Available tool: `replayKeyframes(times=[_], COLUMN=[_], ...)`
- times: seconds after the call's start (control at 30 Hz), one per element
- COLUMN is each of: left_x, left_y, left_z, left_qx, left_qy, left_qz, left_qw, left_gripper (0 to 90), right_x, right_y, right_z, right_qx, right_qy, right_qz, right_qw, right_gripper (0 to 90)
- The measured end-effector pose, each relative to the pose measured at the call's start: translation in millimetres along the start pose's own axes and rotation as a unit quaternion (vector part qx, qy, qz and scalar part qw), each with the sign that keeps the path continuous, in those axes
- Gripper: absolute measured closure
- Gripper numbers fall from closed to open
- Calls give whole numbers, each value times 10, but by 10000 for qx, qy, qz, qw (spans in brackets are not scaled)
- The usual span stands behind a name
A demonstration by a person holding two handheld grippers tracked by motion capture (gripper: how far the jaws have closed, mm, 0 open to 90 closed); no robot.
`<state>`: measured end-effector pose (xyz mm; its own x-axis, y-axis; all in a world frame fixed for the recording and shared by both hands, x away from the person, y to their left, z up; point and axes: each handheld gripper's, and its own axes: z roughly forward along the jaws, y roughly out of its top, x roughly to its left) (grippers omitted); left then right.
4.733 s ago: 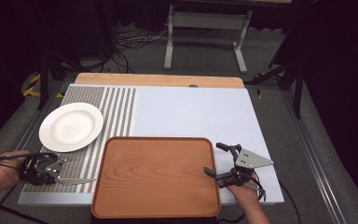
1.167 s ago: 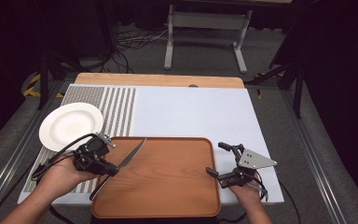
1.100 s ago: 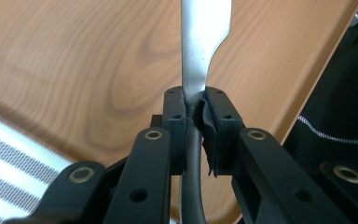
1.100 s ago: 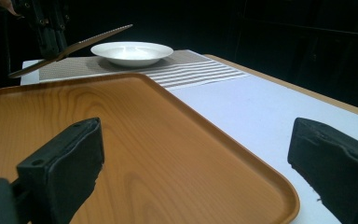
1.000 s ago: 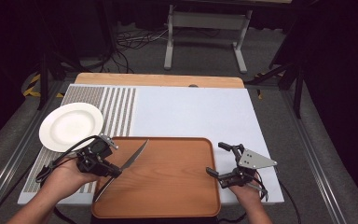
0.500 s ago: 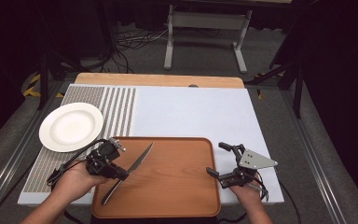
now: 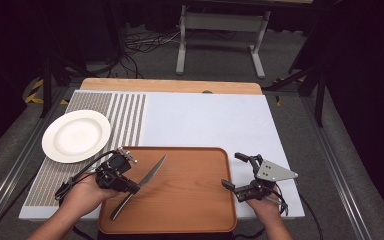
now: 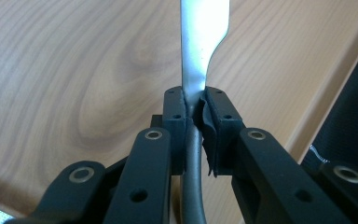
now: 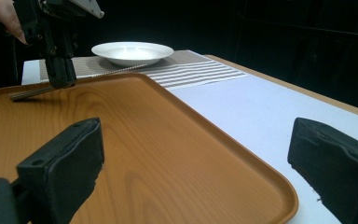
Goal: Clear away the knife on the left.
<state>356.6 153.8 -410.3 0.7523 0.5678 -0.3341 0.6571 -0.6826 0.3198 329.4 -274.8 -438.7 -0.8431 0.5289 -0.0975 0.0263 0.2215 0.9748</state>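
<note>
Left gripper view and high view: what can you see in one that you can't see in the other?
The left gripper view shows, close up, the black pads pinching the knife where blade meets handle, and the wood grain of the tray. The high view shows the white plate, the striped mat, the right gripper with jaws wide apart at the tray's right edge, and both hands. Both show the knife held over the wooden tray by the left gripper.

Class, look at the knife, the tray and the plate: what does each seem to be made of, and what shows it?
Knife: probably steel; the blade is grey and shiny.
Tray: wood or wood-look laminate; brown grain rings, smooth satin surface.
Plate: likely glazed ceramic, possibly plastic; plain white with a soft gloss.
</note>
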Motion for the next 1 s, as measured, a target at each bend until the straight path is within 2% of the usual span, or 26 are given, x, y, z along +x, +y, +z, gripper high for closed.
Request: replayKeyframes(times=[0.17,0.6,0.63,1.0], left_x=[18,43,45,50], left_y=[-10,-27,-29,-31], left_z=[54,122,134,182], left_qx=[19,103,138,279], left_qy=[11,24,49,94], left_qz=[-115,-148,-198,-196], left_qw=[9999,9998,9997,9994], left_gripper=[804,802,803,801], right_x=[0,-2,-1,-3], right_y=[0,-4,-4,-6], right_z=[3,5,6,8], right_qx=[2,9,10,16], right_qy=[2,9,9,25], right_qz=[1,26,23,34], right_qw=[10000,10000,10000,10000], right_gripper=[44,44,44,44])
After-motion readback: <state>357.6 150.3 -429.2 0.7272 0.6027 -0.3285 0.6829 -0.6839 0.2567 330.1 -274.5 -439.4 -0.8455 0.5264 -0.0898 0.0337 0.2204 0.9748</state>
